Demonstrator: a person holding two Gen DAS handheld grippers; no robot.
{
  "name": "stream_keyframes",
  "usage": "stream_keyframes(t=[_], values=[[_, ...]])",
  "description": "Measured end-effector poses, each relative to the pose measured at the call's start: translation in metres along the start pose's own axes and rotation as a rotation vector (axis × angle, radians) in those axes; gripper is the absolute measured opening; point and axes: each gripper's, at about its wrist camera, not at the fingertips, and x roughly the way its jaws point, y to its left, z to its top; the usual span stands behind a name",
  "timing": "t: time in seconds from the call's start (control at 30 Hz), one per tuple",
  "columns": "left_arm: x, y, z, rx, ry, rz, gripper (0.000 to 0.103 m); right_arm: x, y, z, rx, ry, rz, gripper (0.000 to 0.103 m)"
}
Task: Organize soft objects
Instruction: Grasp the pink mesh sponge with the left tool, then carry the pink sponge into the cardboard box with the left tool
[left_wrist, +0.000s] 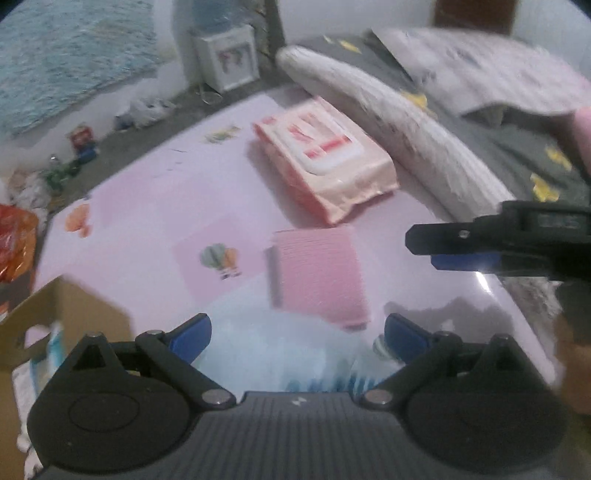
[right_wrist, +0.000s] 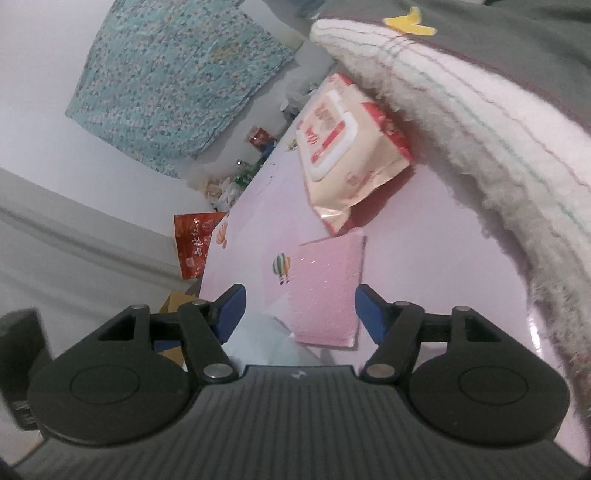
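Counter (left_wrist: 122, 206): pink surface with small printed balloon motifs, carrying all the loose goods.

Rolled blanket (left_wrist: 388, 122): white, fuzzy, lying along the counter's far right edge, against grey bedding with yellow marks.

Cardboard box (left_wrist: 55, 314): brown, open, at the counter's near left corner; some packets show inside. Likely the destination for sorted items, though that is a judgement.

Wipes pack (left_wrist: 325, 158): peach and red soft pack with a white flip lid, lying flat beside the blanket, untouched.

Pink cloth (left_wrist: 319, 273): folded, ribbed, flat on the counter just nearer than the wipes pack.

Pale blue soft item (left_wrist: 266, 347): blurred, directly under the left gripper; what it is cannot be told.

Left gripper (left_wrist: 297, 332): jaws apart, empty, poised over the blue item and the near edge of the pink cloth.

Right gripper (right_wrist: 299, 310): jaws apart, empty, pointing at the pink cloth.

Step in hand: approach, nothing gripped yet. Next move calls for lowering one gripper until its jaws straddle a cloth edge, then closing; thin flat fabric will want a pinch at the fold.
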Motion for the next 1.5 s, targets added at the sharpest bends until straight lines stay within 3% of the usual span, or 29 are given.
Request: stream_keyframes(t=[0.17, 0.37, 0.8, 0.93, 1.17, 1.5], values=[[0.052, -0.017, 0.021, 0.016, 0.082, 0.004, 0.101, -0.009, -0.023, 0.006, 0.051, -0.008, 0.04, 0.067], [0.092, -0.021, 0.04, -0.043, 0.137, -0.02, 0.101, -0.024, -0.034, 0.006, 0.051, -0.015, 0.064, 0.071], [0.129, -0.001, 0.044, -0.206, 0.227, -0.02, 0.098, -0.059, -0.006, -0.003, -0.075, -0.018, 0.129, 0.076], [0.12, 0.0, 0.041, -0.195, 0.172, -0.008, 0.083, -0.064, -0.001, -0.006, -0.097, -0.017, 0.134, 0.077], [0.089, 0.013, 0.031, -0.254, 0.086, -0.062, 0.082, -0.082, 0.014, -0.013, -0.143, -0.046, 0.137, 0.077], [0.006, 0.032, 0.017, -0.392, -0.12, -0.253, 0.082, -0.136, 0.042, -0.048, -0.251, -0.114, 0.137, 0.077]])
